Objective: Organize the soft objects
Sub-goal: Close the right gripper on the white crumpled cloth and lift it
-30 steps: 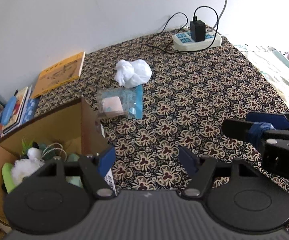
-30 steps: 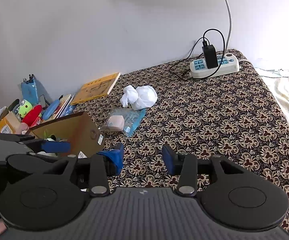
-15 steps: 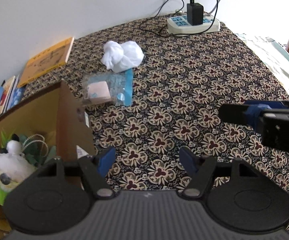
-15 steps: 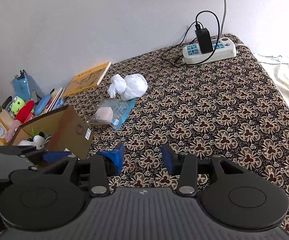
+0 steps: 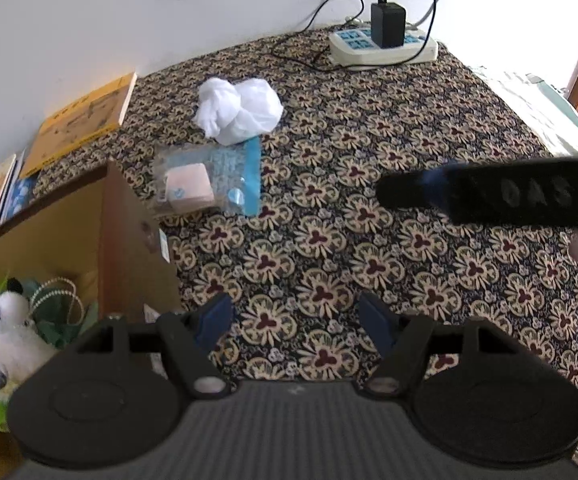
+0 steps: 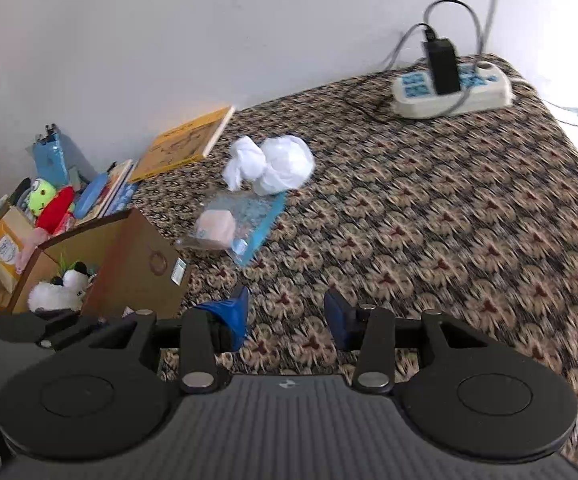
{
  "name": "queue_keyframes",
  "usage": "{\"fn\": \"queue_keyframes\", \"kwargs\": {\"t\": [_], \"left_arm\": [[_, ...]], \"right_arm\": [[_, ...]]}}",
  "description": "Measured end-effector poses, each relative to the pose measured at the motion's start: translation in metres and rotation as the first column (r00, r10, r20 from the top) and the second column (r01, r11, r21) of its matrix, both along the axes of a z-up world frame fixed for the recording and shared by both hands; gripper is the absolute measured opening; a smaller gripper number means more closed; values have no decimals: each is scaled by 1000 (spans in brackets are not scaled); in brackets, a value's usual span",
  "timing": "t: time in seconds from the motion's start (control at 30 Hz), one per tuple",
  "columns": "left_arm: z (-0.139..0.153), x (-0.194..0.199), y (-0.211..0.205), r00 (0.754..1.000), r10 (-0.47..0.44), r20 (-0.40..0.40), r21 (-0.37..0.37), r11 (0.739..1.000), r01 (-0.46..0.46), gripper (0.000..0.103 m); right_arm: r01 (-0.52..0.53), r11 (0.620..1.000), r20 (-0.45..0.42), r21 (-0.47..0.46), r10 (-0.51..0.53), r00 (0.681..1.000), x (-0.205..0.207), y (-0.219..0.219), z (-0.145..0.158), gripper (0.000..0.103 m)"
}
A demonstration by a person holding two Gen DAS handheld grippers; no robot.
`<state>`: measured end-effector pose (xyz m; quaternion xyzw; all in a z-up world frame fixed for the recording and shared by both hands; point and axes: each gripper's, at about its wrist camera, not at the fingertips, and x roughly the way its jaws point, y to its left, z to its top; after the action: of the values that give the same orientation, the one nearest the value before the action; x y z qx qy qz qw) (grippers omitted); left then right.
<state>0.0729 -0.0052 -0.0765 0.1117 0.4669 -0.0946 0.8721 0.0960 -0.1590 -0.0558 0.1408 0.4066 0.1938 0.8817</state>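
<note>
right gripper (image 5: 385, 196) seemingly nearer now

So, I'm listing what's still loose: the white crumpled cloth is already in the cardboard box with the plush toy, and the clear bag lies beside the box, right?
Not quite. The white crumpled cloth is not in the cardboard box; it lies on the patterned cover, just beyond the clear bag, as the left wrist view shows. The plush toy is in the box, and the bag lies beside it.
</note>
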Motion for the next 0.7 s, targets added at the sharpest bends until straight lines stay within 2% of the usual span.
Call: {"fn": "queue_keyframes", "kwargs": {"t": [0.27,0.43,0.6,0.7], "left_arm": [[1,17,7,999,18,27,-45,999,-17,72],[2,21,12,999,34,36,-90,995,-30,72],[1,22,16,998,30,50,-78,997,-26,72],[0,26,23,998,42,36,-83,996,-39,72]], "right_arm": [[-69,997,-1,34,69,998,79,17,3,27],[-127,991,35,-42,128,991,122,48,4,27],[-198,973,78,-122,208,975,155,84,4,27],[-225,964,69,-144,237,969,171,100,-3,27]]}}
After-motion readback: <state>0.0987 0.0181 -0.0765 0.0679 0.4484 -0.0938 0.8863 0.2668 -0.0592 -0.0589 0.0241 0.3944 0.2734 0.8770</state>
